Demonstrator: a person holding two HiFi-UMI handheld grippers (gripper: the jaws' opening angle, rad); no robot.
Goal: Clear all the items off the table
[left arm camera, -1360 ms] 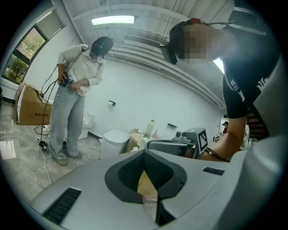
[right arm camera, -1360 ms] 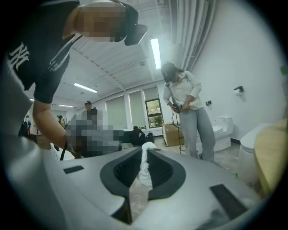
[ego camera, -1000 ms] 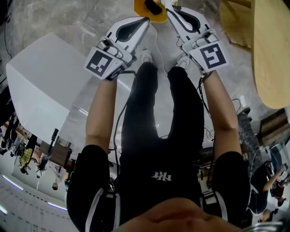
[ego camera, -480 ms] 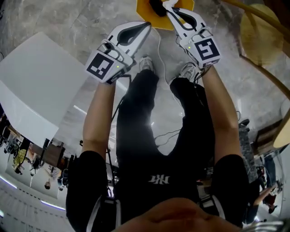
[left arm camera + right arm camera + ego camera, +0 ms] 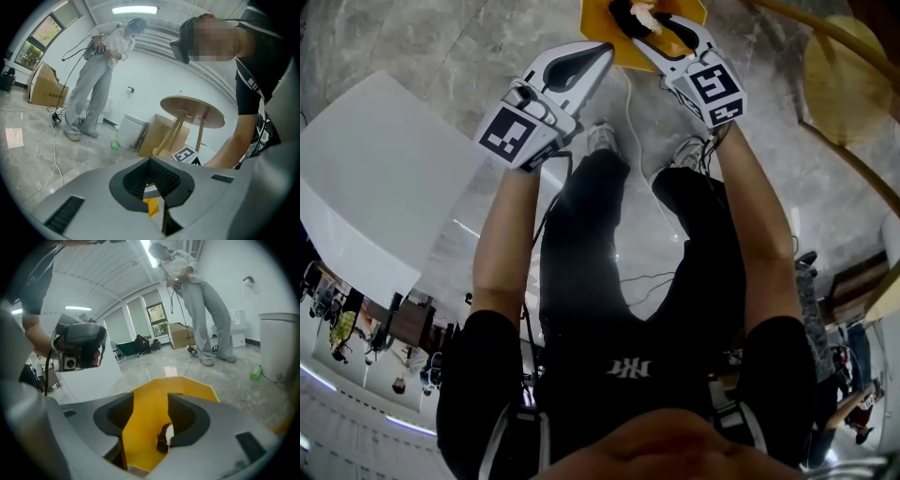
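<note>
Right gripper (image 5: 151,397): jaws spread, they've just been opening. A small dark-and-white item (image 5: 165,437) sits between them, hard against the right-hand pad (can't tell if it's actually touching) and not pinched. It lies on the yellow tray (image 5: 145,427), which fills the gap between the jaws.

In the head view the right gripper (image 5: 652,26) points down over the tray (image 5: 600,28), which sits on the marble floor (image 5: 441,47) just ahead of the person's shoes. The item (image 5: 628,11) is at the tray's far edge.

Left gripper (image 5: 150,159): jaws pressed together at the tips, nothing in them, just a sliver of yellow visible through the opening. From above the left gripper (image 5: 607,47) is just beside the tray's near-left edge and pointing at it.

Further out:
- White worktop (image 5: 375,178) is to the person's left.
- Round wooden table (image 5: 192,110) is beyond the left gripper.
- White bin (image 5: 131,133) has a green bottle (image 5: 115,143) beside it.
- Another person (image 5: 98,84) is standing by the wall.
</note>
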